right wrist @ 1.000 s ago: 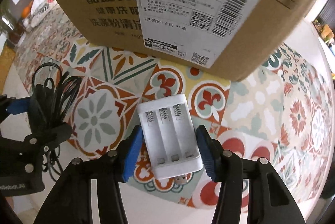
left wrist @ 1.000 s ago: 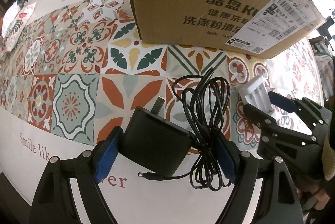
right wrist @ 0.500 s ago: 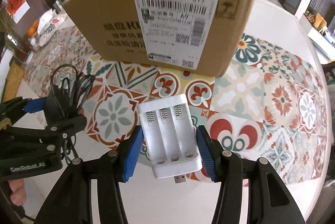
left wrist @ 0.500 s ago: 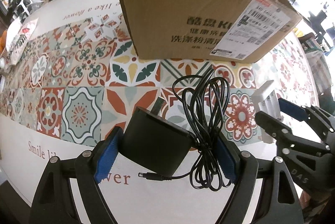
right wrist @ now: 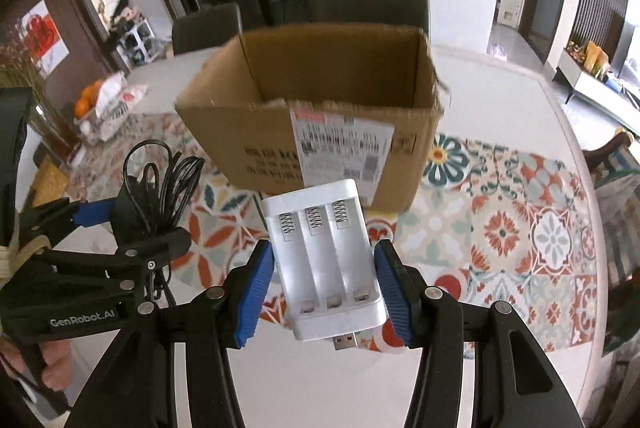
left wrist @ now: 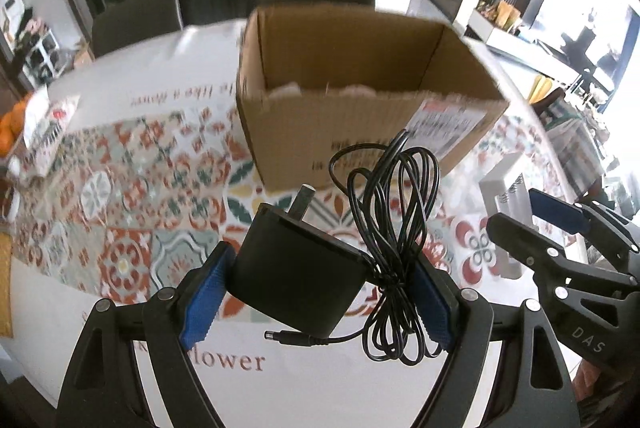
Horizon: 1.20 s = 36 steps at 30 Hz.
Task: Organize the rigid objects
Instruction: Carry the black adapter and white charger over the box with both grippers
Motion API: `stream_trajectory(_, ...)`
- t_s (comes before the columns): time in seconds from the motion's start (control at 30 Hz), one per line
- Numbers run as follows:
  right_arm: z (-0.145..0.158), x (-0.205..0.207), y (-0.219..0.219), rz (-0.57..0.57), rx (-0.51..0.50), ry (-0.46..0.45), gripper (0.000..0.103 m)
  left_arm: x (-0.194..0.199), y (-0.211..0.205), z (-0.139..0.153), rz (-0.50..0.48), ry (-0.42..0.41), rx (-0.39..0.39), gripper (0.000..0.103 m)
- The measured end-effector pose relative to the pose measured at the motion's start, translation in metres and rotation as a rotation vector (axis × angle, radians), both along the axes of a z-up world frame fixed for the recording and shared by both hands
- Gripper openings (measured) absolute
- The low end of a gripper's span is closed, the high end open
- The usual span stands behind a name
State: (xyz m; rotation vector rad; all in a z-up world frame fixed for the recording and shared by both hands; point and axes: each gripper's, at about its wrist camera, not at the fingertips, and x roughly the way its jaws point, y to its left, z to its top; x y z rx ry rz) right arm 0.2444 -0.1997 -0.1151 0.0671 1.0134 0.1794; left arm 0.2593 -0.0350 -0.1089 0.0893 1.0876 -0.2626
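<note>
Contents of open cardboard box (right wrist: pixel 320 131) at 12 o'clock mostly hidden, label print blurred, "GenRobot.AI" read on left gripper (left wrist: pixel 320 302), clamped on black power adapter (left wrist: pixel 296 268), white battery charger (right wrist: pixel 326 264) pinched by right gripper (right wrist: pixel 325 294), both held above the patterned tablecloth (right wrist: pixel 520 228).

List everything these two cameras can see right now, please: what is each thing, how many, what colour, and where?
Power adapter: one, black, with bundled cable, clamped in the left gripper.
Battery charger: one, white, three empty slots, USB plug at its near end, clamped in the right gripper.
Cardboard box: one, brown, open-topped, white shipping label, on the table ahead.
Tablecloth: one, white with a patterned tile band, over the table.
Chairs: two, dark, behind the table.
Oranges: several, orange, far left.
Left gripper: black, blue pads.
Right gripper: black, blue pads.
</note>
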Motion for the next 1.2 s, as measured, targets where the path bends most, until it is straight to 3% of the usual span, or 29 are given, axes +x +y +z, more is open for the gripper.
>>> stream_trajectory(0.33,0.055,0.001,0.001,-0.028,0.041,-0.138,0.052,0.009,0.003,0.052,-0.036,-0.138,-0.017,0.084)
stream_trajectory(0.77,0.090,0.033,0.001,-0.034,0.039,-0.234,0.052,0.037,-0.008,0.092,-0.063,-0.247,0.002,0.084)
stream_trajectory(1.03,0.105,0.060,-0.001,-0.040,0.024,-0.272,0.052,0.066,-0.011,0.104,-0.058,-0.260,-0.017,0.084)
stream_trajectory(1.2,0.108,0.082,-0.003,-0.044,0.022,-0.269,0.052,0.095,-0.014,0.100,-0.062,-0.223,-0.027,0.084)
